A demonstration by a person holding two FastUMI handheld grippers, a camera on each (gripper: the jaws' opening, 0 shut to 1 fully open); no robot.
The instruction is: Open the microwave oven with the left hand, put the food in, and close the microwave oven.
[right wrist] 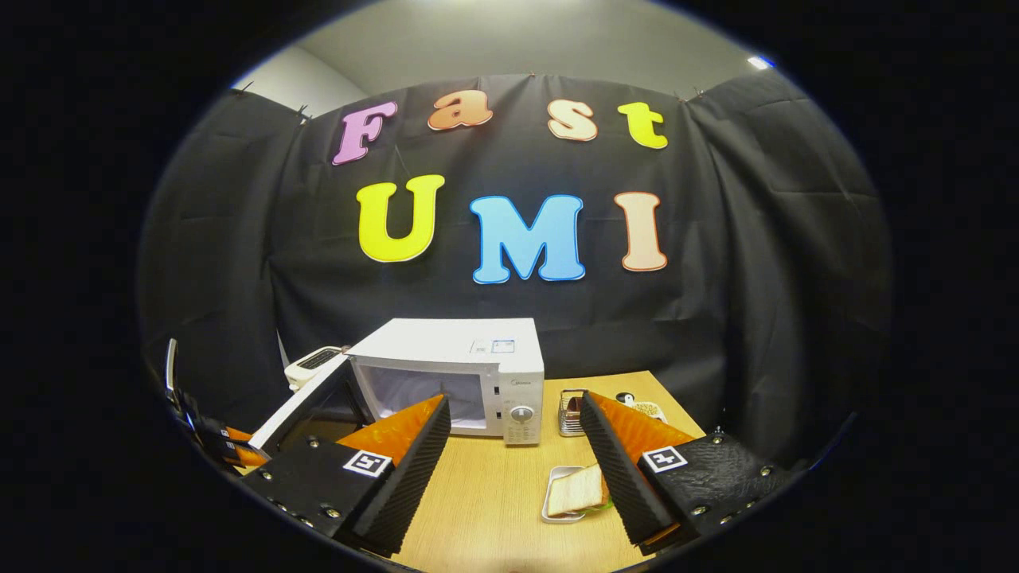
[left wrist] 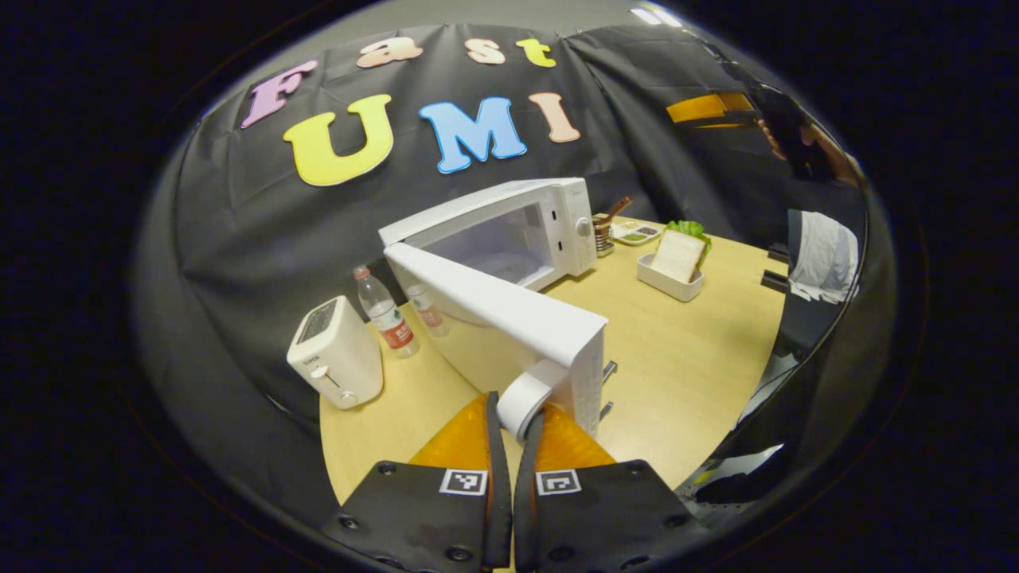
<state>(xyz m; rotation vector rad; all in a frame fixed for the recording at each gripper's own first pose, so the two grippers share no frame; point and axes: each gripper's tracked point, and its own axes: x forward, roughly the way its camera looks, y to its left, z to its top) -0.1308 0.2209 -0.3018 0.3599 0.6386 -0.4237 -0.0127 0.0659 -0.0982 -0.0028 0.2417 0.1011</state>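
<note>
Fingers of your left gripper (left wrist: 516, 426) pinch the round white handle (left wrist: 523, 402) of the open white microwave door (left wrist: 493, 306), your right gripper (right wrist: 513, 446) spread above the bread-slice sandwich (right wrist: 575, 491) in its white tray (right wrist: 551, 495) near the desk's front edge, seemingly untouched, so grasp it next.

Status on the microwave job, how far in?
Done: the door is swung wide open. In hand: the left gripper is shut on the door handle. Left: the sandwich sits in its tray on the table, with the right gripper open above it; loading and closing remain.
</note>
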